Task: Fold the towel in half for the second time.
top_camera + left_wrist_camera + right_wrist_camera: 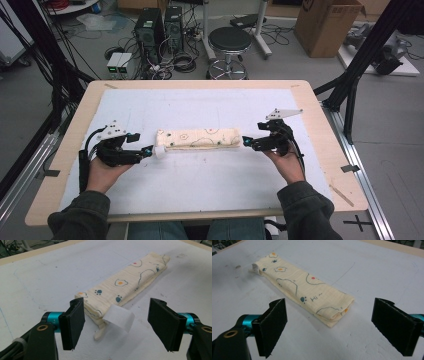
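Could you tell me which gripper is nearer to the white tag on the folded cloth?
Left. The left gripper sits open at the tag; the right gripper is open at the cloth's far end.

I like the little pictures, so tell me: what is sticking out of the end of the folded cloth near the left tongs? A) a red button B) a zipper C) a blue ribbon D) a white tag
D: a white tag curls out from the near end of the folded cloth, between the open jaws of the left tongs.
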Tool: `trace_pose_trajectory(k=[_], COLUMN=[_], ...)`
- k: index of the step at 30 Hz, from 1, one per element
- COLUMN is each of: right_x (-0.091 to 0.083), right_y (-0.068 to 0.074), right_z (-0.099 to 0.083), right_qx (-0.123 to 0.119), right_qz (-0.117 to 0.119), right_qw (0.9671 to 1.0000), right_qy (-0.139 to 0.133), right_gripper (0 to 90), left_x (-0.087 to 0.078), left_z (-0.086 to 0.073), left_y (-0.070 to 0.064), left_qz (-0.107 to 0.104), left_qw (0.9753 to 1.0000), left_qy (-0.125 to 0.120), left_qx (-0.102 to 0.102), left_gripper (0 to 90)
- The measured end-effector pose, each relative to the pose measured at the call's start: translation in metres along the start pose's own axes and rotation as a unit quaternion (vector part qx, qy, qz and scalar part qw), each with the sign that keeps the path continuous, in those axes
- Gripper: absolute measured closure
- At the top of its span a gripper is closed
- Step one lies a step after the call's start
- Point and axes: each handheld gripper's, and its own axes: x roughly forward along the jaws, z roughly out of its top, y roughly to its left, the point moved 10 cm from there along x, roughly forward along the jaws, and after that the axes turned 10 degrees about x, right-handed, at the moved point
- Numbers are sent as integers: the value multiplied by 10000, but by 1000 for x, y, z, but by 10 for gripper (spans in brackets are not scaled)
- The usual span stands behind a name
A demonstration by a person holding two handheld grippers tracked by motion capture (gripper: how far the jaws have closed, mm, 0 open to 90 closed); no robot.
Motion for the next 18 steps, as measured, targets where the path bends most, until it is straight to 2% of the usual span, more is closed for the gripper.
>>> trace_pose_trajectory(k=[18], right_x=[-16], right_y=[-5], right_z=[-25], right_qx=[33], right_qz=[-62], right_qw=[9999], right_qy=[-106], right_gripper=[124], left_x=[-11], left_z=[-14], left_y=[-7], left_qz=[55], left_qw=[10000], left_qy=[26], left_qx=[7], left_gripper=[286])
